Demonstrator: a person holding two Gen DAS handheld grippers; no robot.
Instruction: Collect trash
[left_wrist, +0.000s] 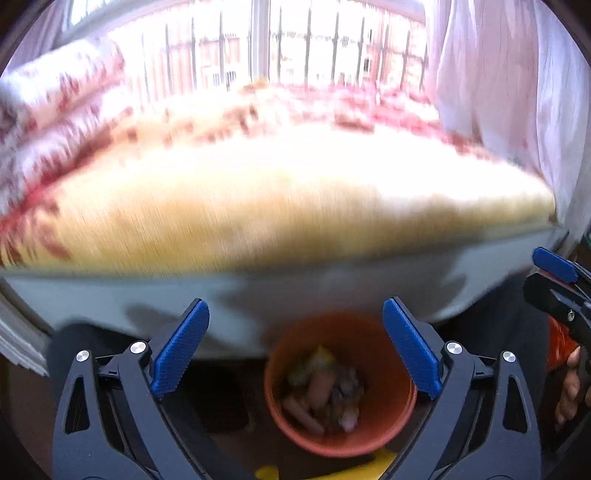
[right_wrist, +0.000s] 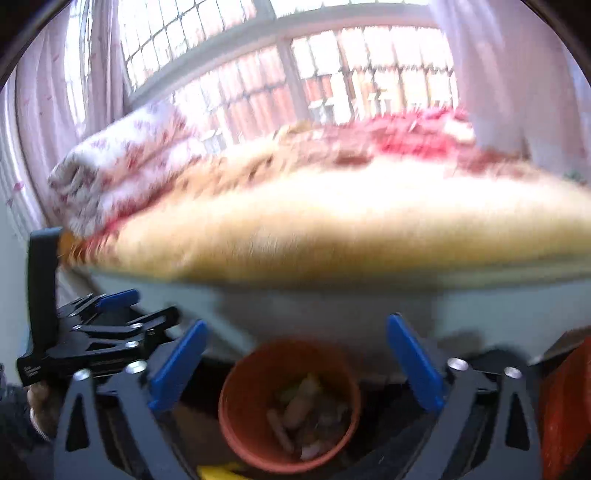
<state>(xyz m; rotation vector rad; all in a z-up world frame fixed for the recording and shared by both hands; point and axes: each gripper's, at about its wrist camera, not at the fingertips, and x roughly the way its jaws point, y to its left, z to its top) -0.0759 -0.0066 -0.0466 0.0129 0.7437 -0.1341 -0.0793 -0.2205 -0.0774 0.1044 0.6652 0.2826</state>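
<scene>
An orange bin (left_wrist: 384, 373) stands on the floor below both grippers, with several pieces of trash (left_wrist: 325, 391) inside. It also shows in the right wrist view (right_wrist: 255, 398), trash (right_wrist: 299, 413) at its bottom. My left gripper (left_wrist: 295, 350) is open and empty above the bin. My right gripper (right_wrist: 295, 365) is open and empty above it too. The right gripper (left_wrist: 554, 280) shows at the right edge of the left wrist view. The left gripper (right_wrist: 110, 321) shows at the left of the right wrist view.
A bed with a yellow cover (left_wrist: 277, 206) and a folded red-patterned quilt (right_wrist: 118, 170) lies just beyond the bin. A barred window (right_wrist: 314, 74) and pale curtains (left_wrist: 498, 74) are behind. Something yellow (left_wrist: 376, 465) lies on the floor by the bin. A red object (right_wrist: 565, 406) is at the right.
</scene>
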